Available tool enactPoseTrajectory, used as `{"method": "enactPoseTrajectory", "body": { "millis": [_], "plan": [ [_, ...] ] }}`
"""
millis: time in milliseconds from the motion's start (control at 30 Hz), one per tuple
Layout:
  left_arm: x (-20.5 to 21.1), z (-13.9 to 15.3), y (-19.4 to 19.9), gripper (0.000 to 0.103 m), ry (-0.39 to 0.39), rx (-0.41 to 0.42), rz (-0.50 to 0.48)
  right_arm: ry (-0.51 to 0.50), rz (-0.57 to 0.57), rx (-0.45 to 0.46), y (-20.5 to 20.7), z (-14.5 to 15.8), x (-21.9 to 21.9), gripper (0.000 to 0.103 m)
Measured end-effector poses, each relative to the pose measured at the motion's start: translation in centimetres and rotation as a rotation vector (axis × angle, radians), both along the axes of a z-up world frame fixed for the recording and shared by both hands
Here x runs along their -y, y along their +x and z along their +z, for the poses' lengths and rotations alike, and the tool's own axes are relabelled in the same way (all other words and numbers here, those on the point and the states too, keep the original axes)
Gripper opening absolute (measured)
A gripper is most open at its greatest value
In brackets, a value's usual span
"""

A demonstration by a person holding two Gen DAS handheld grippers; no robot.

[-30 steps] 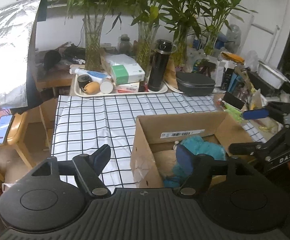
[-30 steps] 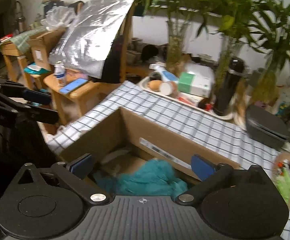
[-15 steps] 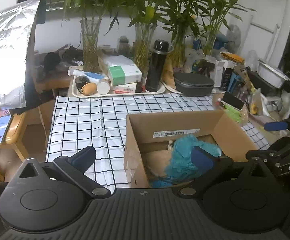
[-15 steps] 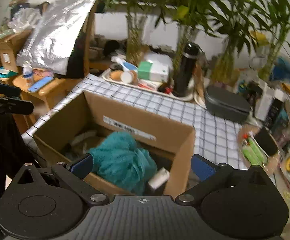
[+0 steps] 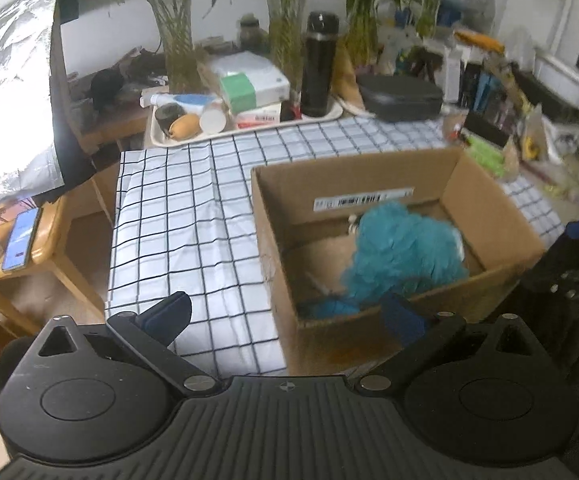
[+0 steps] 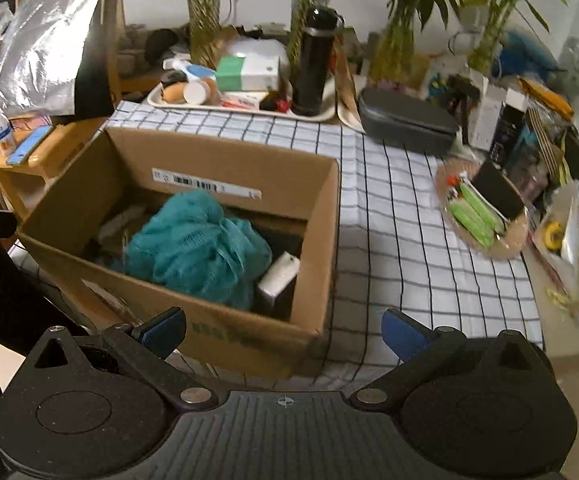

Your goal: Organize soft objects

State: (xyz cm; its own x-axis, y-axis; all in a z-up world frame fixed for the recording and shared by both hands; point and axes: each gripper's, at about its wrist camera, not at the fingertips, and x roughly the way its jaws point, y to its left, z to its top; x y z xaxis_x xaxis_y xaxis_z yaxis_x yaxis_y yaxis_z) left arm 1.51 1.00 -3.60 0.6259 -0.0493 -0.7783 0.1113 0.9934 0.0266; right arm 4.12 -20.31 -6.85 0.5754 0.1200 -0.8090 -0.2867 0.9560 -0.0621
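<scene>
Jaws of left gripper (image 5: 285, 316) and right gripper (image 6: 283, 330) gape wide, empty, touching nothing.

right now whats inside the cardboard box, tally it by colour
In the cardboard box, as far as the wrist views show:
Teal: 1, the mesh bath pouf
White: 1, the small box at the right wall
Pale items behind the pouf: too hidden to count
Total clearly seen: 2
</scene>
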Motion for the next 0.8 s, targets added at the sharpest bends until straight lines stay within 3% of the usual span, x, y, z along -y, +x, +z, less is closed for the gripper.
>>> {"method": "enactPoseTrajectory", "body": {
  "millis": [133, 800],
  "plan": [
    [0.7, -0.6, -0.2, 0.103, 0.045, -0.024, -0.024, -0.006, -0.001, -0.028, 0.0, -0.7, 0.2, 0.103],
    [1.8, -1.4, -0.4, 0.103, 0.042, -0.059, -0.027, -0.011, 0.027, -0.033, 0.0, -1.1, 0.0, 0.103]
  ]
}}
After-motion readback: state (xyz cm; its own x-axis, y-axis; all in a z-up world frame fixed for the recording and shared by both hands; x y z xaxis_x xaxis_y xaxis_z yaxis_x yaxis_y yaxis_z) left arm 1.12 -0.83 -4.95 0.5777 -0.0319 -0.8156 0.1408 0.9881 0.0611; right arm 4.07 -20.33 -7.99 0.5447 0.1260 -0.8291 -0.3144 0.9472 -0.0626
